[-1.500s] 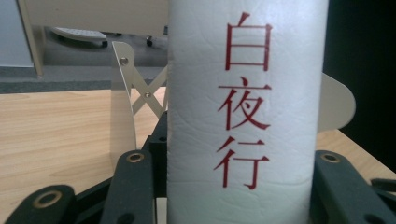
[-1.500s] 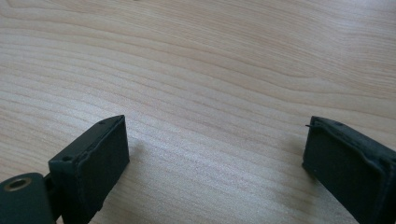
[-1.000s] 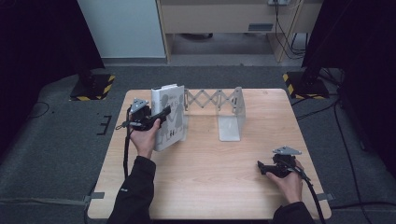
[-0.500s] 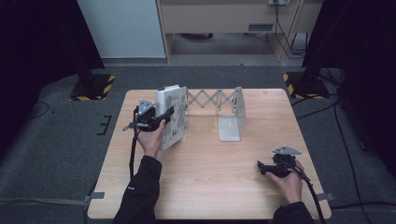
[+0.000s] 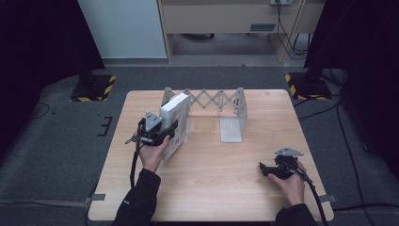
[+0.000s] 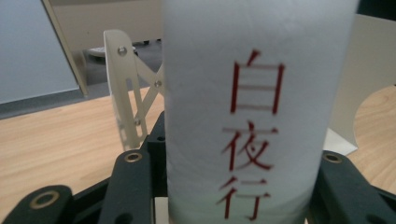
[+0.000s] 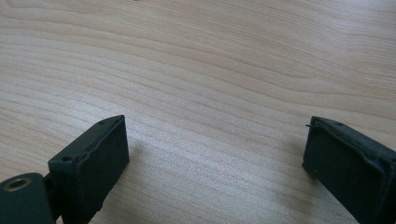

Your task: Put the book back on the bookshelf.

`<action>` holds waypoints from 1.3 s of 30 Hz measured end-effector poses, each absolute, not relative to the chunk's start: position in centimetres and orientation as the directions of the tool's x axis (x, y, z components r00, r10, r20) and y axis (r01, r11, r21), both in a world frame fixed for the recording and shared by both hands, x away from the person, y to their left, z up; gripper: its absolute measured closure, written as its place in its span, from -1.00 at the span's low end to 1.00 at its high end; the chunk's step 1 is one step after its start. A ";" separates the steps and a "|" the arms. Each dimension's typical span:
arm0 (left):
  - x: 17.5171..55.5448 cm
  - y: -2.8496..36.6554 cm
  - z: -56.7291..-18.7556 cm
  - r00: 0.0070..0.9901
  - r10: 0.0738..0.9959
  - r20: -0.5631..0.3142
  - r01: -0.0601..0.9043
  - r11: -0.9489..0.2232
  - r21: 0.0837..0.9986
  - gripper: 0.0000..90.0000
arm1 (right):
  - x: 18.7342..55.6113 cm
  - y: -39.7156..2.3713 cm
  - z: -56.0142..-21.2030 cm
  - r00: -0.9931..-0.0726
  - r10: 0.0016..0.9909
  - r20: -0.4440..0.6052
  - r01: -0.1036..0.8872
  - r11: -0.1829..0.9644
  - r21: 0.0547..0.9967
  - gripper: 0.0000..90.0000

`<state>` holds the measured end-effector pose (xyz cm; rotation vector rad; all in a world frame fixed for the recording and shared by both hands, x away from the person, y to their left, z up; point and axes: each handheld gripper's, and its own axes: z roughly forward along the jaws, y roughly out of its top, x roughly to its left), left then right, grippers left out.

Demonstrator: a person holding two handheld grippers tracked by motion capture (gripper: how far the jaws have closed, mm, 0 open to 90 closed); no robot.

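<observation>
Left gripper (image 5: 170,128) clamped shut, pointing toward two o'clock — right gripper (image 5: 264,168) resting, jaws spread wide, pointing toward nine o'clock.

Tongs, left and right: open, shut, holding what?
Left tongs: shut on the white book.
Right tongs: open, empty, low over the table.

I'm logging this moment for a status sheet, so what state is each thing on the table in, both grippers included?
White book: upright, spine with red characters clamped between the left jaws, by the rack's left end plate.
Expanding book rack: stretched open, standing on the table, its right end holding nothing.
Left gripper: shut on the book.
Right gripper: jaws open, holding nothing, low over bare wood.
</observation>
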<state>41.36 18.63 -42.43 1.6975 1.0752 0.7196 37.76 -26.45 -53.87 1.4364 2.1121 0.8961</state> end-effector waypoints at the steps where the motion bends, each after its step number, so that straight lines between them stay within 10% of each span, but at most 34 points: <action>1: 40.7 19.0 -42.6 0.434 0.901 -0.017 0.338 -0.145 0.930 0.15 | 37.8 -26.4 -53.9 -0.370 0.929 0.007 0.650 0.254 0.716 -0.84; 39: 40.0 19.9 -43.7 0.378 0.919 -0.114 0.302 -0.006 0.953 0.10 | 37.8 -26.4 -53.9 -0.373 0.928 0.006 0.650 0.257 0.715 -0.84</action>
